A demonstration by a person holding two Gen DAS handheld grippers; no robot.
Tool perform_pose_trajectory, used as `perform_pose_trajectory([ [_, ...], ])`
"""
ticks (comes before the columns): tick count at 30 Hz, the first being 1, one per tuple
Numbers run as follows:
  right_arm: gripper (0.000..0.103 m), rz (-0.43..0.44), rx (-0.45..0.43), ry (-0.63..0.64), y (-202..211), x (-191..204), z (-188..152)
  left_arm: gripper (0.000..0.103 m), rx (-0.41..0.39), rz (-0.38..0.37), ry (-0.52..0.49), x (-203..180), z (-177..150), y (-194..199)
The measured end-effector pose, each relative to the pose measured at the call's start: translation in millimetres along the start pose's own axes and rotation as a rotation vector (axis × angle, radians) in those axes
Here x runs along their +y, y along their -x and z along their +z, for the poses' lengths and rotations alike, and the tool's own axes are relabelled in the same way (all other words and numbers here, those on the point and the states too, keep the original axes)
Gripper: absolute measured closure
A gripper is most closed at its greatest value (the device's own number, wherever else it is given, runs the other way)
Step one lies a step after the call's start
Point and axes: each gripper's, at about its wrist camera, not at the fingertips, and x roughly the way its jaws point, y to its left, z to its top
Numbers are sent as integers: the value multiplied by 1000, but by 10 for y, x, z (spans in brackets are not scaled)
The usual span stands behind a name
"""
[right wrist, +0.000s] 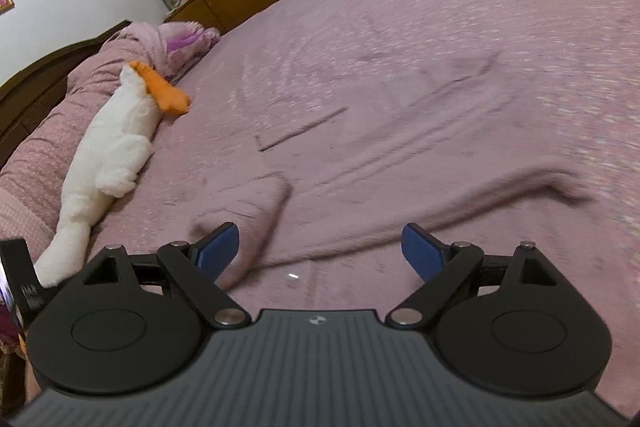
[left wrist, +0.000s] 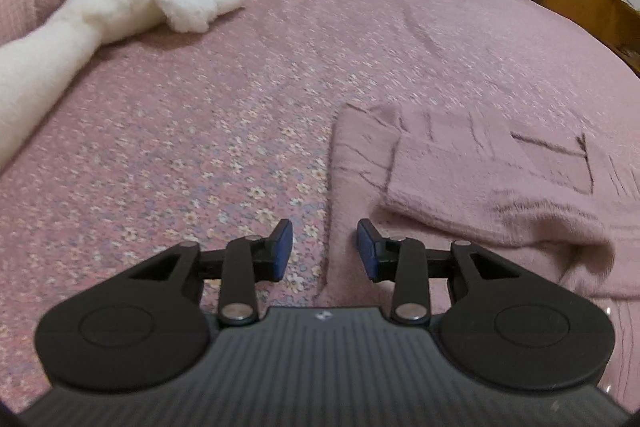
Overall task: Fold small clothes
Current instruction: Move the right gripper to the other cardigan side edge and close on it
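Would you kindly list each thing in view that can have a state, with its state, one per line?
pink garment: lying on the bed, partly folded, one flap laid over the body.
left gripper: open, nothing between its pads, above the garment's left edge.
right gripper: wide open, empty, above the garment.
plush goose: lying on its side on the bedspread, apart from the garment.
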Motion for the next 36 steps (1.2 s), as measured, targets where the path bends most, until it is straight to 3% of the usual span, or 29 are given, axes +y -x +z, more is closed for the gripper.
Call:
perform_pose_trajectory([
  [12, 10, 82, 132, -78, -751, 510, 232, 63, 12, -48, 33, 109, 6, -67],
  [22, 10, 98, 216, -123, -1098, 560, 343, 64, 13, -55, 61, 157, 4, -56],
  [23, 13, 95, 227, -124, -1136, 557, 337, 65, 13, -57, 60, 155, 1, -57],
  [25, 34, 104, 246, -108, -1210, 581, 322, 65, 11, -58, 60, 153, 1, -57],
  [26, 58, 107, 257, -78, -1248, 620, 324, 65, 10, -57, 59, 152, 2, -55],
  [27, 73, 90, 264, -32, -1281, 680, 332, 65, 9, -56, 59, 150, 2, -56],
  [30, 82, 73, 232, 110, -1290, 904, 396, 65, 2, -58, 62, 149, 2, -52],
  [34, 82, 152, 59, 322, -1004, 1270, 515, 65, -8, -44, 54, 145, -5, -39],
  [36, 83, 124, -1, 416, -922, 1350, 495, 65, 0, -32, 41, 119, -26, -50],
])
